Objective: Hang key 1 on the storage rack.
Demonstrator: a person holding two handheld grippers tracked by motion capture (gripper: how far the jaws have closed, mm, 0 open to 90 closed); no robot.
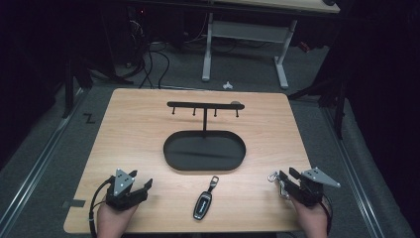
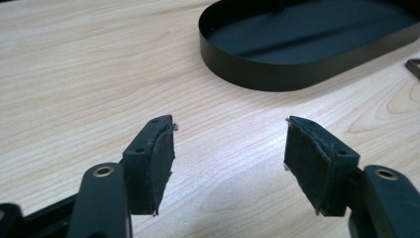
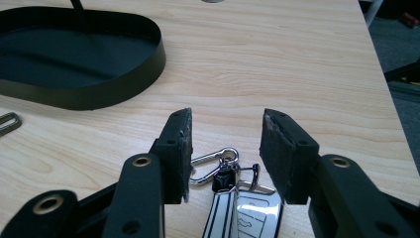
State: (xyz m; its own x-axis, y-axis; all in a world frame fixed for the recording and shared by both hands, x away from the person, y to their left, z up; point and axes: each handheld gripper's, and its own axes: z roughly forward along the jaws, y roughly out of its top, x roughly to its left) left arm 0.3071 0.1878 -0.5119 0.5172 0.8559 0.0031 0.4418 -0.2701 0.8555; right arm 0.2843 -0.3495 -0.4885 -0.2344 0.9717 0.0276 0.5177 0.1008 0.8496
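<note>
Right gripper point(image 3: 225, 148) spread over the key fob point(image 3: 245, 210), jaws straddling it, not pinching yet. Left gripper point(image 2: 230, 148) spread, idle. Fob's prob. light, hard, slick w/ floppy clip; we'd grab the body's flat sides.

Cut off by the bottom edge of the right gripper view: the lower part of the white key fob point(image 3: 247, 218) between the jaws, partly hidden by the right pad. Cut at the left edge there, a metal loop point(image 3: 9, 123), perhaps part of the dark key fob point(image 1: 203, 203). Too small to make out in the high view: the hooks under the rack bar point(image 1: 204, 105). Cropped at the top of both gripper views: the black oval tray point(image 2: 257, 79).
</note>
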